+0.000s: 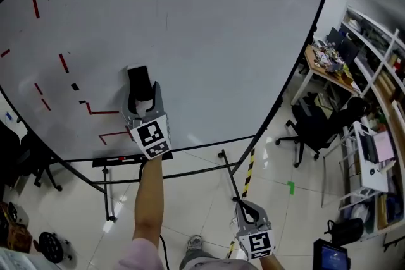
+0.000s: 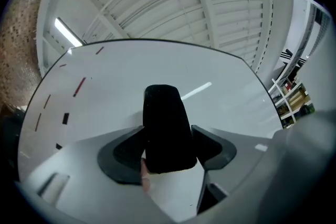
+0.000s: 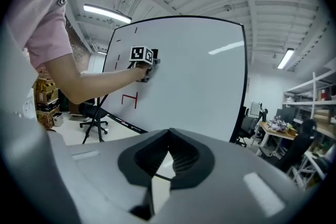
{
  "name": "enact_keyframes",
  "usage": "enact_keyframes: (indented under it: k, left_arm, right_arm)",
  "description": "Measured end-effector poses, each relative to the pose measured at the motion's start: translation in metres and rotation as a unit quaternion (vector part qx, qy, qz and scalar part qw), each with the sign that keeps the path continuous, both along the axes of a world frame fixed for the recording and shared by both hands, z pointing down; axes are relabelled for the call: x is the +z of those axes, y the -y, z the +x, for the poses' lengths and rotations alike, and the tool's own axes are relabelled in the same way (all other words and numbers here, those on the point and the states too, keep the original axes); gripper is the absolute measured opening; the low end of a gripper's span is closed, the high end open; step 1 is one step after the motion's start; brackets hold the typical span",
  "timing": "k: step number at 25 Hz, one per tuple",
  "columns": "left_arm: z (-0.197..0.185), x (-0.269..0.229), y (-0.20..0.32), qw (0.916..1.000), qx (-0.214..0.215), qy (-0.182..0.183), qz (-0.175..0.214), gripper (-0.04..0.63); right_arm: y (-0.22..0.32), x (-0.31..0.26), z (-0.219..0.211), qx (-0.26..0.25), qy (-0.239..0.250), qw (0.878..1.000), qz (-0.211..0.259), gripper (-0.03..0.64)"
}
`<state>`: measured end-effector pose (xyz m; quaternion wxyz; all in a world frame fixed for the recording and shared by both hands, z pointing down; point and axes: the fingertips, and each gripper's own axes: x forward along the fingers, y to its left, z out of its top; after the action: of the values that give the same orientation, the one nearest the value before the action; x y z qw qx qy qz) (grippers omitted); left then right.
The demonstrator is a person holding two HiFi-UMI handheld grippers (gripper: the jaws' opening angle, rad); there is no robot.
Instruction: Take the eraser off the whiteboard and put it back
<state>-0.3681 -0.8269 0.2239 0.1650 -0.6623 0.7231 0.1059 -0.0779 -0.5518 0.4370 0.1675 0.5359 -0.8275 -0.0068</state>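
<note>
L gripper [image 1: 141, 100] is up at the large white whiteboard w/ black frame [image 1: 209, 41]. Its jaws stand part-way closed on the sides of the black block-shaped eraser [image 2: 165, 128]. In the left gripper view both dark pads look to touch it, so I read it as gripped. The eraser stands upright between the jaws, near the board's lower middle, just right of the red marker lines [image 1: 104, 112]. Can't tell from any view whether its back lies flat on the board or a bit off it.

R gripper [image 3: 167, 157] hangs low by the person's side, well apart from the board. Its jaws are fully together w/ nothing in them.

Step, as I judge it: eraser in grip at the board surface, either abt to come off or being set back. The pics don't settle which.

Next move:
- If lifting, pull straight back off the board w/o twisting, and keep the squeeze steady so the block doesn't slip.
- To return it, bring it flat to the surface and open the jaws only once it holds on its own.
- Risk: opening early and the eraser drops to the floor.
</note>
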Motion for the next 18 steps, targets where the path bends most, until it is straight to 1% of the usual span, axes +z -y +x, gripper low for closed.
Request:
enact_keyframes:
  k: [3,6,8,10,13,14,16,18]
  left_arm:
    - [0.007,-0.012,-0.05,0.9995,0.002,0.001,0.033,0.284]
    - [0.019,-0.026,-0.12,0.998,0.008,0.006,0.063,0.285]
    - [0.039,-0.031,-0.18,0.9968,0.016,0.005,0.078,0.285]
    - [0.07,-0.026,-0.25,0.996,0.024,0.004,0.086,0.285]
    - [0.114,0.0,-0.37,0.9963,0.031,-0.006,0.08,0.287]
    - [0.126,0.01,-0.41,0.9966,0.029,-0.01,0.076,0.287]
    - [0.148,0.029,-0.486,0.9975,0.02,-0.02,0.066,0.288]
    - [0.17,0.045,-0.551,0.9983,0.014,-0.031,0.047,0.288]
  right_arm:
    - [-0.017,-0.003,0.009,-0.013,-0.003,1.0,0.021,0.003]
    - [-0.046,-0.013,0.018,-0.016,0.021,0.999,0.037,0.003]
    - [-0.077,-0.02,0.033,-0.015,0.043,0.998,0.042,0.003]
    - [-0.117,-0.021,0.057,-0.021,0.057,0.997,0.052,0.003]
    - [-0.193,-0.007,0.086,-0.042,0.08,0.993,0.074,0.003]
    - [-0.22,-0.004,0.091,-0.049,0.087,0.992,0.072,0.003]
    - [-0.27,0.002,0.102,-0.062,0.098,0.992,0.055,0.003]
    - [-0.31,0.006,0.118,-0.073,0.11,0.991,0.037,0.003]
